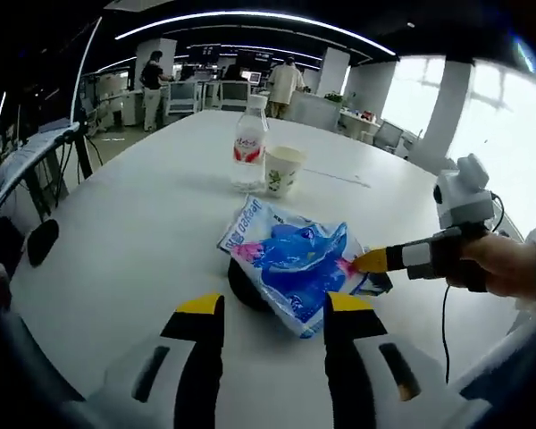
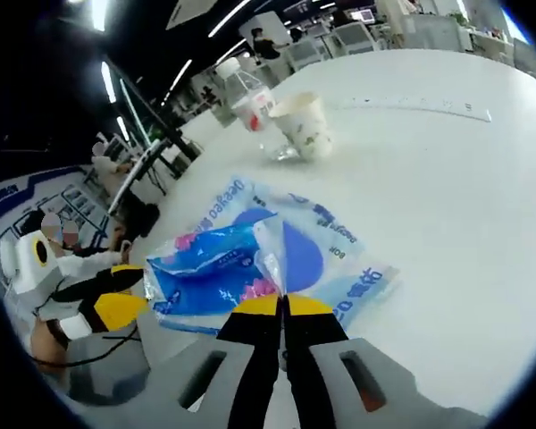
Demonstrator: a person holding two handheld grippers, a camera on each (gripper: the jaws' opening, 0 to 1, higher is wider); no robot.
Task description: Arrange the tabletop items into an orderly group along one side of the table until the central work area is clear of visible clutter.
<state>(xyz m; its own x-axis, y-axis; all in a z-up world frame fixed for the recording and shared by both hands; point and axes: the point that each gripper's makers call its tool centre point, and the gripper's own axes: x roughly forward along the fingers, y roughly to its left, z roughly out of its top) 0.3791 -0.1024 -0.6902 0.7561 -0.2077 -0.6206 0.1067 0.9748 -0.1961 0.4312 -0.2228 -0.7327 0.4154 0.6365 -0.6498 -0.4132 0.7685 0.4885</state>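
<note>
White table (image 1: 143, 232), office behind.
My right gripper (image 2: 283, 308) pinches the blue packet (image 2: 250, 259); my left gripper (image 1: 272, 308) hangs released.

The left gripper view looked forward and down over the white table (image 1: 143, 223), close behind a blue packet (image 1: 290, 259). The right gripper view sat closer, tilted. Both shared the packet, bottle (image 1: 249, 143) and paper cup (image 1: 283, 170) farther ahead.
</note>
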